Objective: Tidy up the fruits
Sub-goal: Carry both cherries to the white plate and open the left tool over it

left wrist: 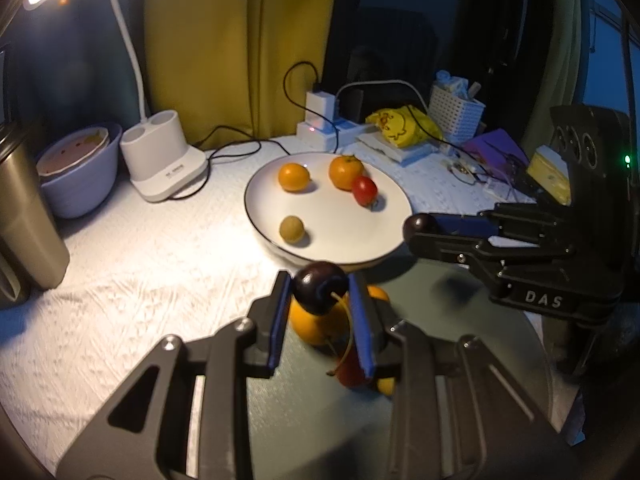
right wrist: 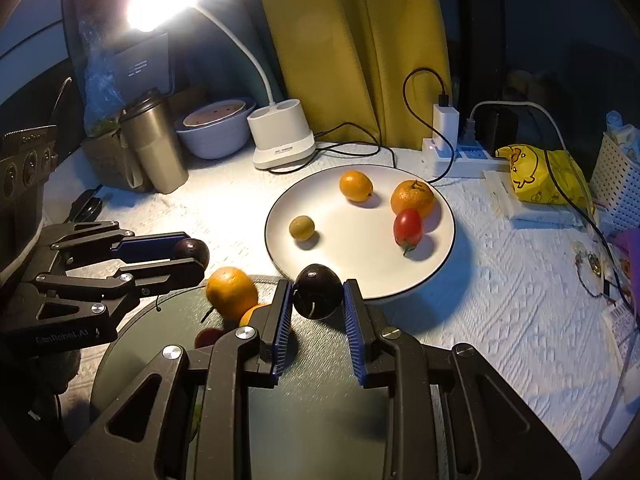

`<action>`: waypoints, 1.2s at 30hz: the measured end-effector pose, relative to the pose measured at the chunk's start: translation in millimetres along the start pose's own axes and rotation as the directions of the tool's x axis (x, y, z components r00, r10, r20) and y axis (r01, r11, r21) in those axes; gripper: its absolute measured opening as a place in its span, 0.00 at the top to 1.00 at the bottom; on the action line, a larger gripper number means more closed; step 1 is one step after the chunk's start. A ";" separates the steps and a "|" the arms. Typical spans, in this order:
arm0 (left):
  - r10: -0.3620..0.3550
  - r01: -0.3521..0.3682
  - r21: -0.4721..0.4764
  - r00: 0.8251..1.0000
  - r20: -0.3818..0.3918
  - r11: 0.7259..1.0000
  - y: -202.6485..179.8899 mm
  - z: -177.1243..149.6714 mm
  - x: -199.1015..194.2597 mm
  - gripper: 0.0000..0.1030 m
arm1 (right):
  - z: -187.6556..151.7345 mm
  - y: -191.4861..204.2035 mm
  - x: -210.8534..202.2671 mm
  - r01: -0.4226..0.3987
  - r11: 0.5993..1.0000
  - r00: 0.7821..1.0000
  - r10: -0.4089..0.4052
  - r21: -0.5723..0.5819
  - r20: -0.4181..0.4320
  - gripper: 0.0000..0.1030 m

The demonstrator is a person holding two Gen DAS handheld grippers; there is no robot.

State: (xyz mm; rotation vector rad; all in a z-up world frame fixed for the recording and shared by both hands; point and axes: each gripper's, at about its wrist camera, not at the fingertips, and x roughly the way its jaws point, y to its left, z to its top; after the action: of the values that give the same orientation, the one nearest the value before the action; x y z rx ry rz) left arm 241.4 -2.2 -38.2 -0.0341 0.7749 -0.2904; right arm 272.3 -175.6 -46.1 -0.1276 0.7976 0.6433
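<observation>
My left gripper (left wrist: 320, 292) is shut on a dark cherry (left wrist: 320, 286), held above a dark green plate (left wrist: 460, 340) with an orange (left wrist: 312, 324) and a red fruit (left wrist: 352, 372). My right gripper (right wrist: 316, 300) is shut on another dark cherry (right wrist: 318, 296) near the white plate's front edge. The white plate (right wrist: 400, 276) holds two oranges (right wrist: 355, 186), a red tomato (right wrist: 407, 226) and a small brownish fruit (right wrist: 301, 227). The left gripper (right wrist: 192, 256) shows at the left of the right wrist view; the right gripper (left wrist: 416, 230) shows at the right of the left wrist view.
A desk lamp base (right wrist: 282, 136), a lavender bowl (right wrist: 218, 132) and a steel tumbler (right wrist: 154, 148) stand at the back left. A power strip with chargers (right wrist: 452, 148), a yellow bag (right wrist: 540, 176), a white basket (right wrist: 618, 176) and cables lie at the back right.
</observation>
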 end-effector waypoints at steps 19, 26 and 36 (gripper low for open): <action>-0.001 0.001 -0.002 1.000 -0.018 1.000 27.2 31.3 46.7 0.71 | 23.7 -28.8 43.9 -0.011 1.000 1.000 0.011 0.015 -0.011 0.73; -0.006 0.005 -0.010 1.000 -0.027 1.000 37.9 40.2 67.0 0.71 | 28.3 -33.2 60.6 0.006 1.000 1.000 -0.006 0.025 -0.015 0.73; -0.019 0.018 -0.012 0.999 -0.044 1.000 43.6 54.3 92.6 0.71 | 34.7 -34.1 83.2 0.022 1.000 1.000 -0.021 0.013 -0.023 0.73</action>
State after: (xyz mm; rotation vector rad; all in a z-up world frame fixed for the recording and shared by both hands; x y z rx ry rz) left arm 352.4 10.4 -68.6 -0.0460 0.8206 -0.3049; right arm 357.0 -150.5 -84.4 -0.1311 0.8211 0.6168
